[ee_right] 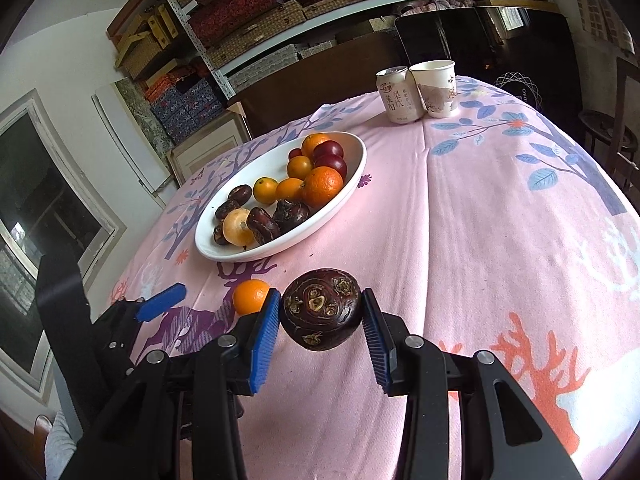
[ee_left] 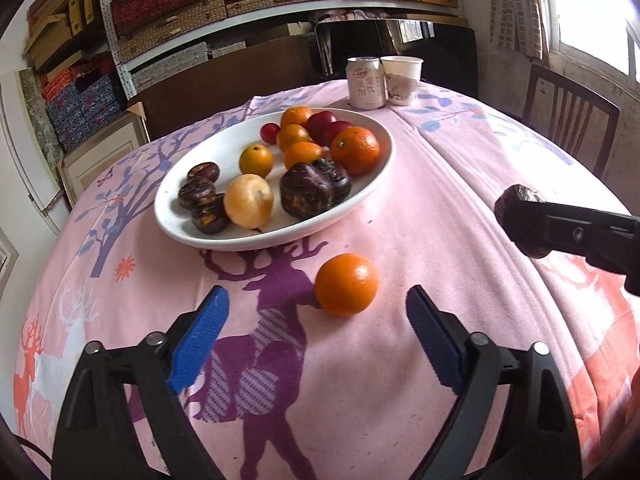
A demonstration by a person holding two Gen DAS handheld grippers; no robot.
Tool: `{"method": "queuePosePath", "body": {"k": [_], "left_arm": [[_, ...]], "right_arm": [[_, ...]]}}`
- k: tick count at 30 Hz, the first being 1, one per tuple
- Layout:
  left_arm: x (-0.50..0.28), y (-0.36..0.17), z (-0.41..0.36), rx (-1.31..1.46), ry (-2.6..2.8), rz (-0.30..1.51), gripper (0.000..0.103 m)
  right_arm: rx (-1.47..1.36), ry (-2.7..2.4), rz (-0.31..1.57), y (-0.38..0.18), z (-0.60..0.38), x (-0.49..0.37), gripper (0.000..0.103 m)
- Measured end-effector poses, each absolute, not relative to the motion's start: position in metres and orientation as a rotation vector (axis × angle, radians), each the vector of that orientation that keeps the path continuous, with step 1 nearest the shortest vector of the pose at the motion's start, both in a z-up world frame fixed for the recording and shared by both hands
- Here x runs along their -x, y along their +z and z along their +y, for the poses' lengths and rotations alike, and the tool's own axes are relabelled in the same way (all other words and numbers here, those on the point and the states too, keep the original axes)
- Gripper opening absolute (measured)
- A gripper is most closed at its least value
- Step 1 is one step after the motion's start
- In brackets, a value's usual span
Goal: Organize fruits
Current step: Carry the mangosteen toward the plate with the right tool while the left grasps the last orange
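A loose orange (ee_left: 346, 284) lies on the pink tablecloth in front of the white oval plate (ee_left: 224, 236). My left gripper (ee_left: 317, 298) is open, its blue pads (ee_left: 200, 340) standing either side of the orange and a little nearer than it, not touching. The plate holds several oranges, red plums, a yellow fruit and dark water chestnuts. My right gripper (ee_right: 320, 300) is shut on a large dark brown water chestnut (ee_right: 320, 308), held above the cloth to the right of the orange (ee_right: 250, 296). In the left wrist view the right gripper (ee_left: 520, 220) reaches in from the right edge.
A drink can (ee_left: 366, 82) and a paper cup (ee_left: 402, 78) stand together at the table's far edge. A wooden chair (ee_left: 568, 112) is at the far right. Shelves of boxes (ee_left: 168, 8) fill the back wall. Bare pink cloth (ee_right: 500, 220) lies to the plate's right.
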State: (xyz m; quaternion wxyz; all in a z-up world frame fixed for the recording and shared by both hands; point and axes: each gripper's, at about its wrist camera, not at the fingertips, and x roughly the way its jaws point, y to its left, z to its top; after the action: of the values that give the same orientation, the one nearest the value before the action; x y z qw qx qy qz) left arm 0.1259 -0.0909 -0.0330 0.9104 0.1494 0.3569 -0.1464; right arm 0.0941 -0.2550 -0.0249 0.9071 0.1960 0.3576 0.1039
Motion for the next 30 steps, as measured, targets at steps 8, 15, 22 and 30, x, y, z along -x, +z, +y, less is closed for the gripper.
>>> {"method": "queuePosePath", "body": {"k": [8,15,22,30], "left_arm": [[-0.143,-0.043,-0.105,-0.279,-0.342,0.803,0.069],[-0.159,-0.050,-0.094,-0.189,-0.358,0.881,0.040],[-0.132,-0.022,-0.066,-0.166,-0.299,0.760,0.036],[-0.118,-0.024,0.011,0.004,-0.170,0.836,0.036]], "right_arm": [[-0.425,0.217,0.745,-0.026,-0.259,-0.096,0.042],[-0.419,0.213,0.763,-0.030,-0.256,-0.099,0.042],[-0.417,0.209,0.794,-0.037,-0.254,-0.106,0.042],[-0.352,0.209,0.836,-0.047,-0.239,-0.109,0.042]]}}
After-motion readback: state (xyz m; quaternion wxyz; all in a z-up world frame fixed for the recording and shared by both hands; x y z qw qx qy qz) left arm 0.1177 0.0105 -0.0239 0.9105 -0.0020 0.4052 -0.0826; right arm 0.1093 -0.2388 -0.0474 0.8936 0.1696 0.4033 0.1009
